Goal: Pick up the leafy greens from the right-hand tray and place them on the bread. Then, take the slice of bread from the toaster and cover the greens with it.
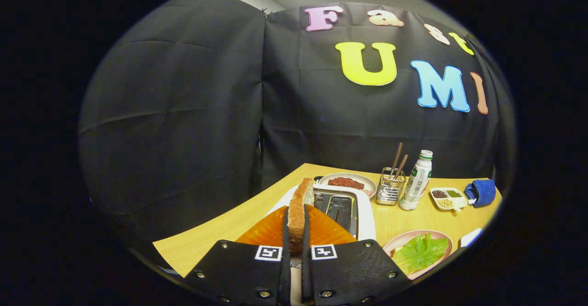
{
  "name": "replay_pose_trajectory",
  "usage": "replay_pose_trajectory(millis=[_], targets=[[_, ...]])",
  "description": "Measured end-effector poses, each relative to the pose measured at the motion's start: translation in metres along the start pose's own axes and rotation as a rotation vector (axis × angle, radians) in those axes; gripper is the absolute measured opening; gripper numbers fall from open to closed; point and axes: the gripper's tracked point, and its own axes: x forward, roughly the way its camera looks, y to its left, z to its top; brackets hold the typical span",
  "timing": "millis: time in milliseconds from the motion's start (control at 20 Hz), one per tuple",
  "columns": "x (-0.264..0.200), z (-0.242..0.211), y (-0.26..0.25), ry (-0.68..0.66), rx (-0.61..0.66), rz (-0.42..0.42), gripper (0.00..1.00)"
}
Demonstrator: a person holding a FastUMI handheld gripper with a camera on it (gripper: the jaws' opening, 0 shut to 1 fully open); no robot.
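So right now I've got the gripper [296,246] clamped down on a slice of bread [298,214], both fingers squeezed in tight against its flat faces with barely a slot between them. The slice stands on edge, long axis running straight out ahead of the fingers toward 12 o'clock, crust end pointing away from me.

It's hanging over the orange plate [266,232], with the toaster [342,207] just past it at about 1 o'clock. Its slots look dark and empty from here, so I reckon this is the toaster slice and I'm on the second half of the job, carrying it over to cover the greens.

Here's the thing though: the leafy greens [420,251] are sitting in the pink tray [413,237] over at roughly 4 o'clock from the fingers, and I can't see any greens on the orange plate. The fingers and the slice block most of it, so whether there's a bottom slice with greens under there, I can't tell.

Next move, as I judge it: the slice has to go from on edge to flat, so a wrist roll before lowering, then ease the fingers apart. Bread's soft, so I wouldn't squeeze harder.
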Motion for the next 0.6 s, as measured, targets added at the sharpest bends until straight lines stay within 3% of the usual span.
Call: replay_pose_trajectory(millis=[600], targets=[[-0.042,0.079,-0.041,-0.123,0.065,0.005,0.09]])
